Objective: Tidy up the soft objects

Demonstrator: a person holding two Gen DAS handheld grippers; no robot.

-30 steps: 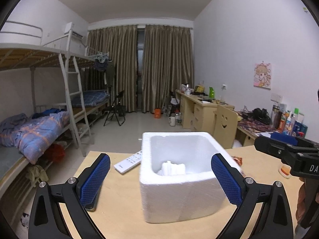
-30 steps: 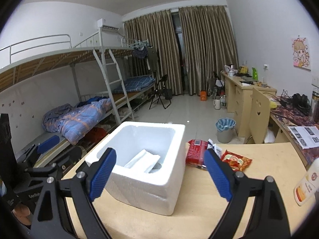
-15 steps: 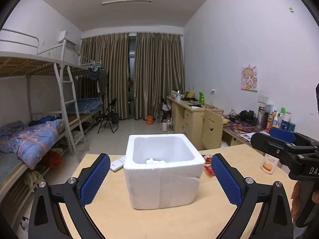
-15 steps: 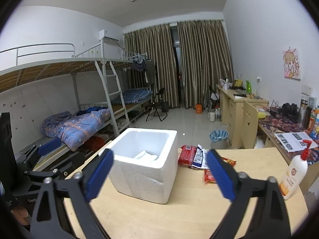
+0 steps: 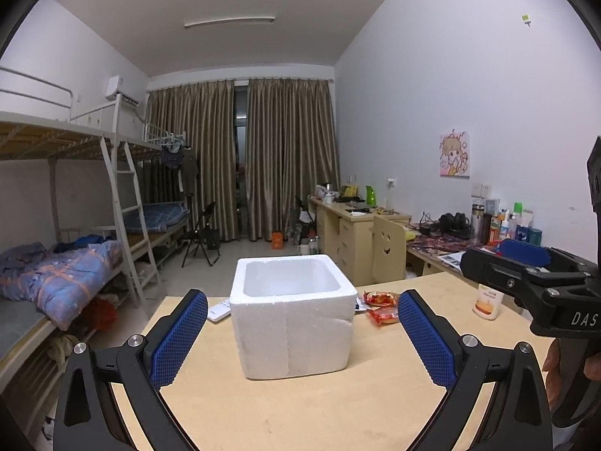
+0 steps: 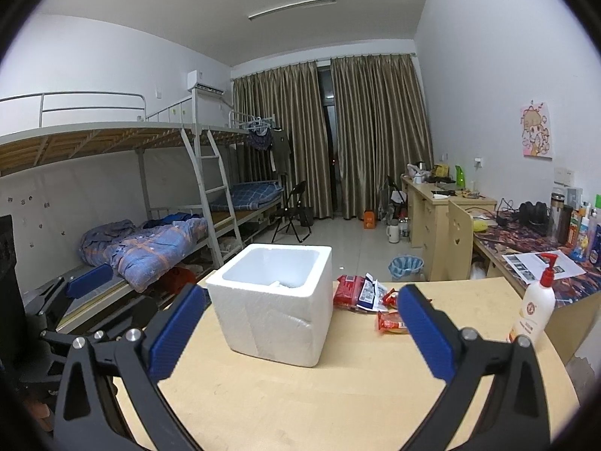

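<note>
A white foam box [image 5: 293,315] stands on the wooden table [image 5: 300,406]; it also shows in the right wrist view [image 6: 274,300]. A white soft item [image 6: 276,283] barely peeks over its rim. Red snack packets [image 5: 381,306] lie to the box's right, also seen in the right wrist view [image 6: 360,291]. My left gripper [image 5: 300,338] is open and empty, back from the box. My right gripper [image 6: 300,334] is open and empty, also back from the box.
A pump bottle [image 6: 535,312] stands at the table's right edge. A white remote [image 5: 219,310] lies left of the box. Bunk beds [image 6: 131,206] line the left wall, desks [image 6: 443,203] the right. The right gripper's body [image 5: 544,293] shows at the right of the left wrist view.
Both grippers have pulled back and lowered away from the box, which now looks smaller. Both stay open and empty.
</note>
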